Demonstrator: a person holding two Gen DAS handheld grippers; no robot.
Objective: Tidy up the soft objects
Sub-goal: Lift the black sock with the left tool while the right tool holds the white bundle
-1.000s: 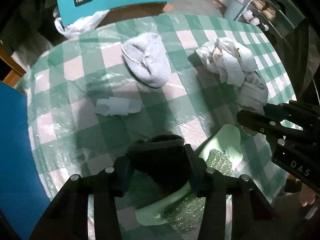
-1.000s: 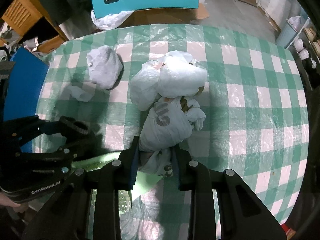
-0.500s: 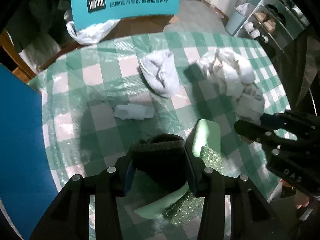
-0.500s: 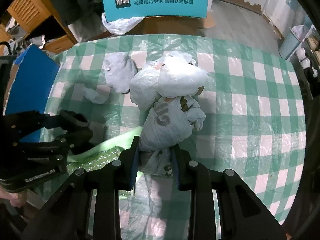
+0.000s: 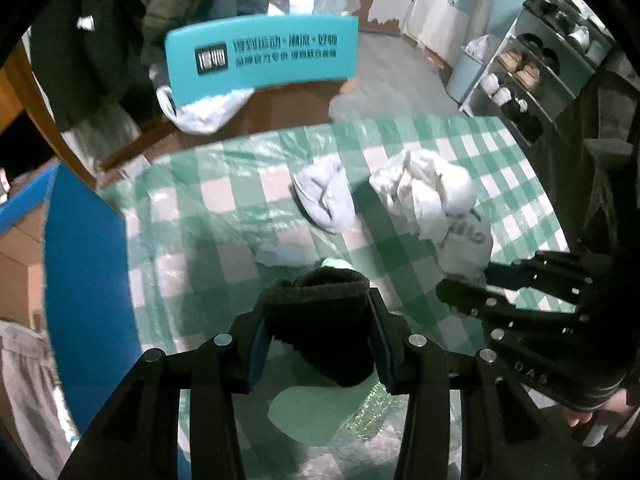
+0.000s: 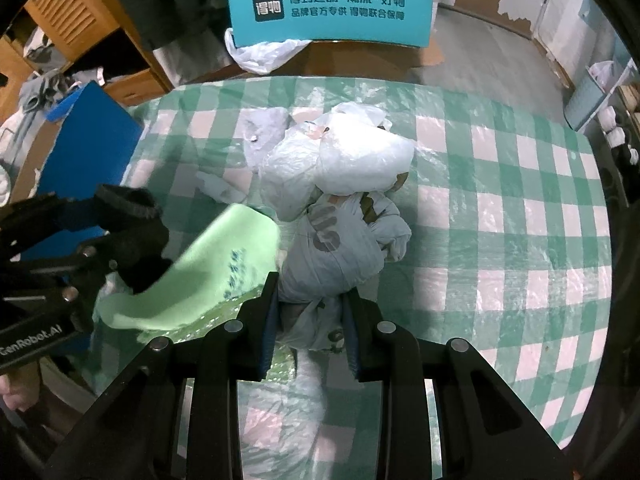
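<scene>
My left gripper (image 5: 318, 316) is shut on the black cuff (image 5: 320, 320) of a light green slipper sock (image 5: 304, 412), which hangs lifted above the table; it also shows in the right wrist view (image 6: 200, 276). My right gripper (image 6: 310, 304) is shut on a bundle of white plastic bags (image 6: 332, 248) that rests on the checked tablecloth (image 6: 500, 240). The bundle also shows in the left wrist view (image 5: 428, 196), with the right gripper (image 5: 472, 288) at its near end. A grey sock (image 5: 324, 196) and a small white cloth piece (image 5: 280, 256) lie on the cloth.
A teal chair back (image 6: 332, 8) with a white bag under it stands beyond the table's far edge. A blue box (image 5: 84, 280) stands at the left of the table. A shoe rack (image 5: 552, 52) is at the far right.
My left gripper has risen with the green slipper sock, lifting it off the table. My right gripper has stayed shut on the white bag bundle.
</scene>
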